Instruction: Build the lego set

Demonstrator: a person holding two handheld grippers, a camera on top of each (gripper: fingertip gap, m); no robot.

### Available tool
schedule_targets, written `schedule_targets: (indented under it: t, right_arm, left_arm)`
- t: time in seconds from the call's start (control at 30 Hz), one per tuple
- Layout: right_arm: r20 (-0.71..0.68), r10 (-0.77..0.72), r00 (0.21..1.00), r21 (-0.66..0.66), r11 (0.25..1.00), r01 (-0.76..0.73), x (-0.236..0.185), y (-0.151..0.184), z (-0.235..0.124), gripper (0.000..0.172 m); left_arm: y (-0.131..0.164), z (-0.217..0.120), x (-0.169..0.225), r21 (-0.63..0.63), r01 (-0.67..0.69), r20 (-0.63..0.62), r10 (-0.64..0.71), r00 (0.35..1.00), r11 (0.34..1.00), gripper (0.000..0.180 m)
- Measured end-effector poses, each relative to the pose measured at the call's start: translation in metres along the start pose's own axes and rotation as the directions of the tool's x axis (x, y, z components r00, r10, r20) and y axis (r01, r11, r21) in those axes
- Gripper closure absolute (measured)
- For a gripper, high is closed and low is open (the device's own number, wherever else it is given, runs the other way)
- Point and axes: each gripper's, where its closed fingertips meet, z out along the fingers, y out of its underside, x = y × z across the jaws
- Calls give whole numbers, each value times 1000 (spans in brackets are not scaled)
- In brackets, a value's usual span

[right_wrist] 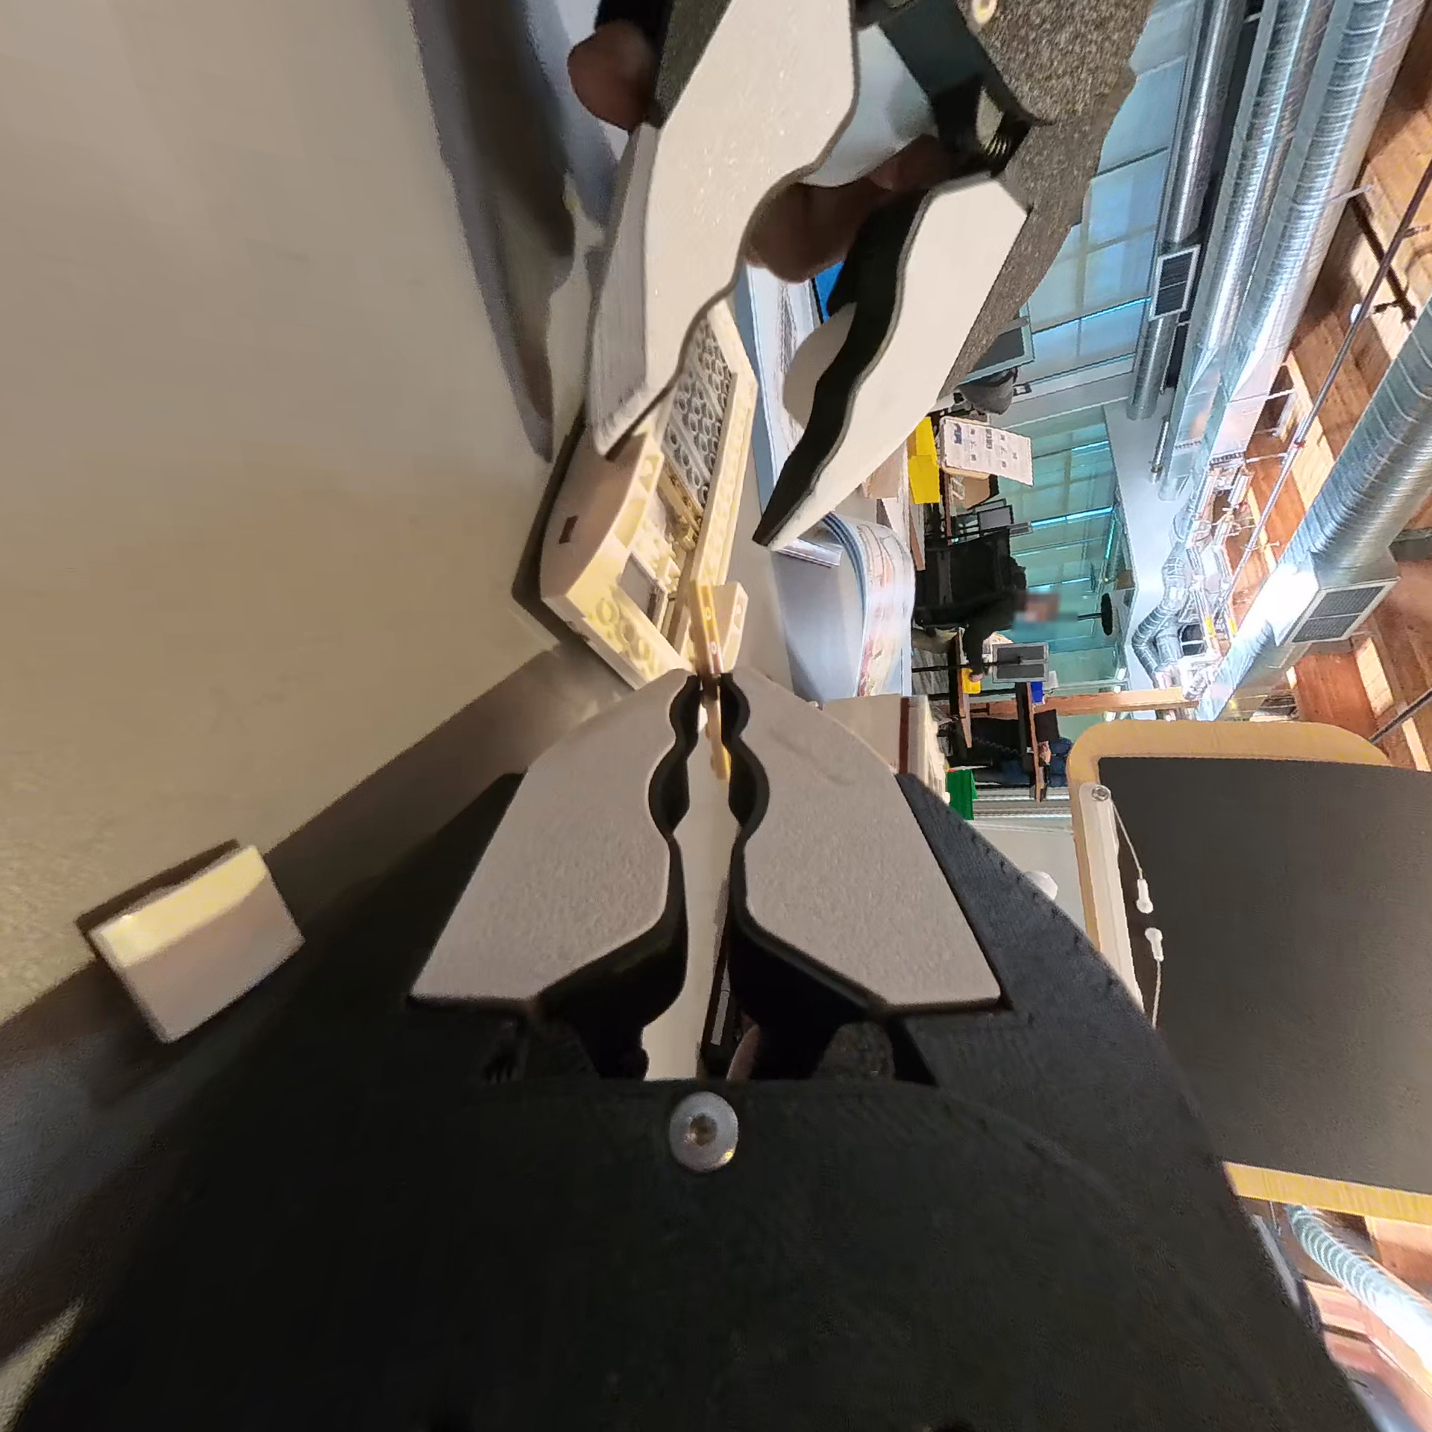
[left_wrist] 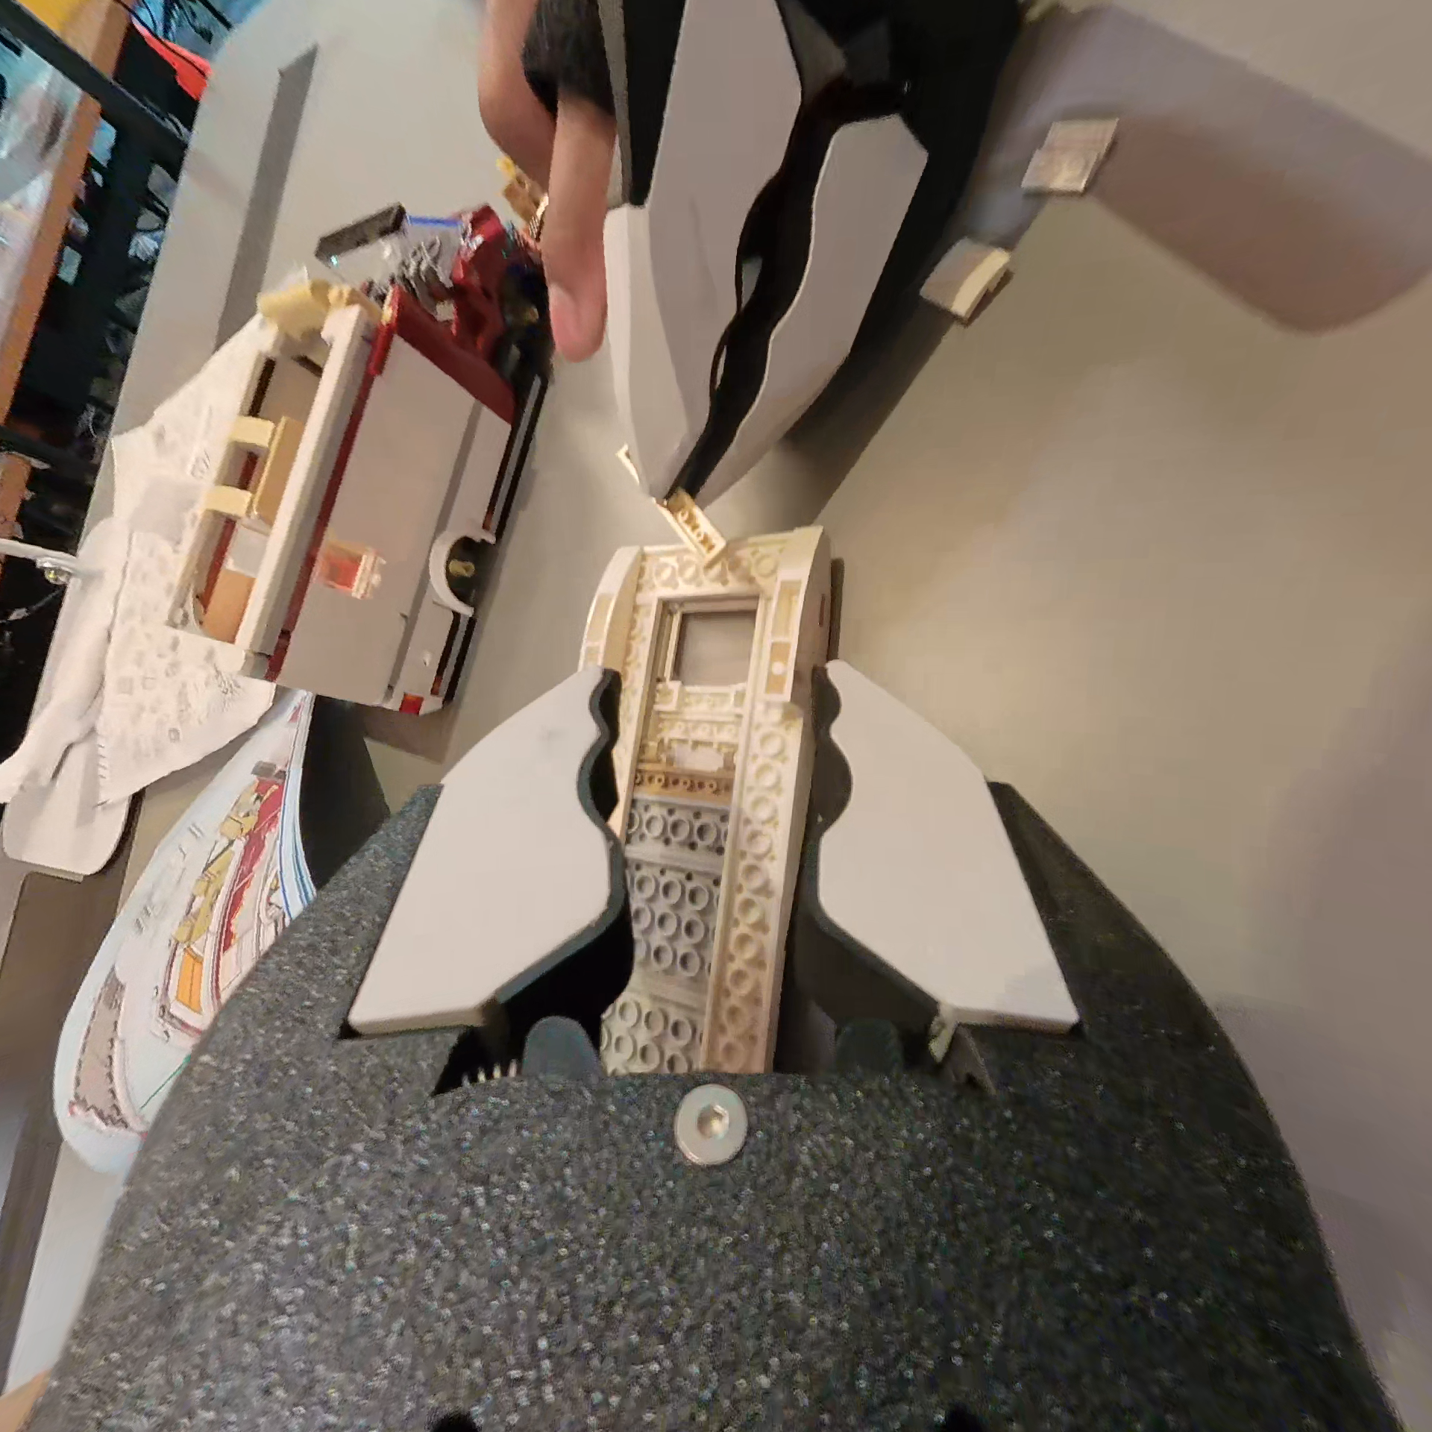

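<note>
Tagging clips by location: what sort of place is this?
Probably a workshop or lab in an industrial hall, with a brick-building bench. Exposed silver ducts and glass partitions line the background; the grey table holds a part-built brick model and an instruction booklet.

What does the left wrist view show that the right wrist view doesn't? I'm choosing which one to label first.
Only the left: a red-and-grey brick vehicle and a white cloth. Only the right: a framed black board and ceiling ducts. Both: the cream brick panel between the left gripper's spread fingers, and the right gripper pinching a small tan plate.
</note>
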Motion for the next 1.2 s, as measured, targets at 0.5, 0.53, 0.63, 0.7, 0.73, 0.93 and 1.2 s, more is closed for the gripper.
schedule_targets:
  t: [0.5,0.53,0.63,0.7,0.73,0.93,1.2]
  right_arm:
    - [15,-17,1000,24,1000,16,-1,-3,0,167]
    - [15,-19,1000,25,1000,19,-1,-3,0,167]
    - [18,-23,1000,28,999,23,-1,-3,-1,167]
    - [20,-29,999,30,999,29,-2,-4,-2,167]
    - [21,-30,999,33,999,29,-2,-5,-2,167]
    - [54,-13,998,93,996,8,-5,-16,-10,167]
    - [145,-34,989,204,979,4,-13,-44,-26,167]
  left_arm:
    - [26,8,-5,-261,181,-190,-234,954,948,83]
    - [29,10,-3,-297,152,-208,-219,953,943,80]
    - [29,14,-3,-331,136,-257,-228,939,934,80]
    - [28,15,0,-333,136,-303,-242,922,933,88]
    - [26,15,3,-316,143,-330,-250,910,938,101]
    - [17,14,12,-224,124,-397,-206,895,967,108]
    - [1,2,24,-121,58,-461,-108,881,991,108]
